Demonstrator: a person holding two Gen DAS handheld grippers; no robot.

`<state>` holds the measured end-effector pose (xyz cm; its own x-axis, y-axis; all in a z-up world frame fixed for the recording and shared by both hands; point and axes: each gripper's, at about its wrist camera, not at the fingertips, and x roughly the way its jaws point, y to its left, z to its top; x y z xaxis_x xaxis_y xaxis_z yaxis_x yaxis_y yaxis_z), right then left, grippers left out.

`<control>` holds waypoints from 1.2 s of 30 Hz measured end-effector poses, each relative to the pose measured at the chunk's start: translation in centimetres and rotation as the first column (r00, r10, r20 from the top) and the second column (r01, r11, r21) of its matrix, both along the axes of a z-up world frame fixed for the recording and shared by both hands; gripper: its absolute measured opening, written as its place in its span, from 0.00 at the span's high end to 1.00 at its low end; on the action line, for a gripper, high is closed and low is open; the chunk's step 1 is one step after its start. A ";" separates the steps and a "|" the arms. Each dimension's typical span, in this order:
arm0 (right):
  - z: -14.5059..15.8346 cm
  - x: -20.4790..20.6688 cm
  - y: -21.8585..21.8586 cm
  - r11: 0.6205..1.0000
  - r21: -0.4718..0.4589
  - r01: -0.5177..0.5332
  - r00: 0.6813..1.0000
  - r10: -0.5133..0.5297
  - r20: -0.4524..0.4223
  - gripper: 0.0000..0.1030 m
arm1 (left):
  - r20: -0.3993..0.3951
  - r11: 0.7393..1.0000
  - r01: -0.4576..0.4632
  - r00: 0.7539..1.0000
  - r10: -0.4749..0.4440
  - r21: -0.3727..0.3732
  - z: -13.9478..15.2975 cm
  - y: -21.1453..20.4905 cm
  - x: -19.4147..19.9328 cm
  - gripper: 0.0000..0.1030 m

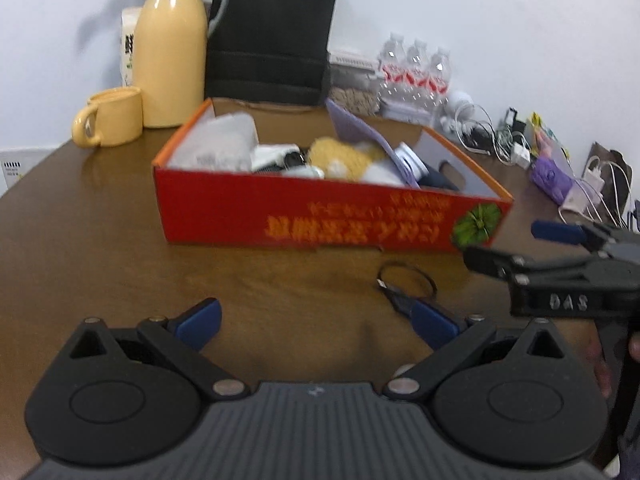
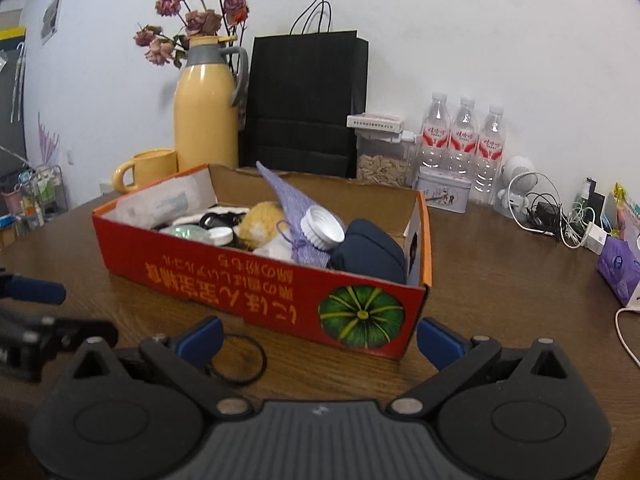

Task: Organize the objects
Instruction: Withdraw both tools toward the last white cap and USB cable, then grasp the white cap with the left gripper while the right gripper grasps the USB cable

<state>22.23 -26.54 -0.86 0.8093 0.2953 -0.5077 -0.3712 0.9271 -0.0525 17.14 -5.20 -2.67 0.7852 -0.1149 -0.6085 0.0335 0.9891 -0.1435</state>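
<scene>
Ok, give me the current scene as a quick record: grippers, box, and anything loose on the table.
left gripper: open, empty, low over the table
right gripper: open, empty, near the box's front corner
box: red cardboard, open top, on the wooden table
box contents: purple pouch, white cap, yellow plush, navy case, others unclear
loose item: black ring on the table in front of the box, ungripped
behind box: yellow jug, mug, black bag

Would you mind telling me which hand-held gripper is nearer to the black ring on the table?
Right. The right hand-held gripper has the black ring beside its left finger; the left hand-held gripper sits slightly farther back.
</scene>
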 end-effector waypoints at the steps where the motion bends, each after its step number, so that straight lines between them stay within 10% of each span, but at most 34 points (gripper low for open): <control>1: 0.0 -0.1 -0.1 1.000 -0.002 0.001 1.000 -0.001 -0.002 0.00 | -0.008 1.000 0.008 1.000 -0.008 -0.002 -0.1 -0.3 -0.3 0.00; 13: -0.4 -0.4 -0.5 1.000 -0.019 -0.001 1.000 0.000 -0.023 0.00 | -0.067 0.994 0.103 0.993 -0.101 0.029 -2.0 -3.9 -1.5 0.04; 20: -0.7 -0.4 -0.4 1.000 -0.021 -0.001 1.000 0.000 -0.029 0.00 | -0.031 0.987 0.145 0.989 -0.143 0.063 -2.0 -4.7 -2.4 0.71; 36: -1.6 -0.7 2.3 0.991 -0.064 -0.119 0.992 0.117 -0.042 0.02 | 0.038 1.000 -0.002 0.999 0.002 0.011 -0.6 0.4 -1.4 0.72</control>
